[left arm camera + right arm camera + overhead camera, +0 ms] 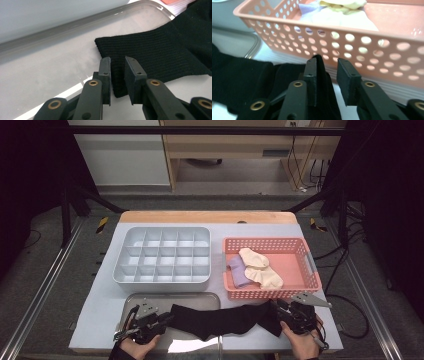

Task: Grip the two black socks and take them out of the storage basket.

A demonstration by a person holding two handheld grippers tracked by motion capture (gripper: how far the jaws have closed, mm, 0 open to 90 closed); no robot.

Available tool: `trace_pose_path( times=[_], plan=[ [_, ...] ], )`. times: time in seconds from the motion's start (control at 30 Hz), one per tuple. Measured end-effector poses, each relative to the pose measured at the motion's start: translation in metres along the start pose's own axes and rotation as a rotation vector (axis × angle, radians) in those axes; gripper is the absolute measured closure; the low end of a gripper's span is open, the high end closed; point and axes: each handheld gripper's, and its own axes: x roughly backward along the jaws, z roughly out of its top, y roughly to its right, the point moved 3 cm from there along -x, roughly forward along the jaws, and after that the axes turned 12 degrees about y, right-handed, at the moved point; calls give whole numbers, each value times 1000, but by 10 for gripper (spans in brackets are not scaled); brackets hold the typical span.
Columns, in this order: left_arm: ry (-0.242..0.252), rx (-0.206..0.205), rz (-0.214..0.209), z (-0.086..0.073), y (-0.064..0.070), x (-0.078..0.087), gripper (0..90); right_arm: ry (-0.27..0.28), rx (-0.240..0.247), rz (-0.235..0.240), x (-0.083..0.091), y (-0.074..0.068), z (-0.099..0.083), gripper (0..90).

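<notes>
Black sock point(215, 320) without readable label, left tool point(117, 72) and right tool point(328, 72) jaws apart around its ends

The long black knitted sock point(220, 319) covers the middle of the shallow grey metal tray point(150, 297); beyond it, the cream socks point(260, 267) partly hide a folded lilac cloth point(237, 271).

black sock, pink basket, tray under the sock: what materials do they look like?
Black sock: soft knit fabric, matte; fine ribbing shows at the cuff.
Pink basket: likely moulded plastic, smooth with a slight sheen; even round holes in its wall.
Tray: probably metal, brushed grey; rolled rim and bright reflections, though coated plastic can't be ruled out.
</notes>
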Motion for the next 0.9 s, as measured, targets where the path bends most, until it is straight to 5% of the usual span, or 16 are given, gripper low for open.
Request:
trace_pose_path(
  times=[0.2, 0.4, 0.6, 0.9],
  plan=[
    [9, -1, 0, 0, 1, 1, 746, -23, 15, 38, 6, 3, -12, 647],
    [9, 0, 8, 0, 0, 1, 749, -129, 21, 32, -3, 5, -26, 661],
    [-6, -2, 13, -1, 0, -1, 807, -163, 11, 56, 0, 3, -24, 884],
    [-6, 0, 10, -1, 0, -2, 821, -37, 17, 154, 19, -23, 8, 890]
  ],
)
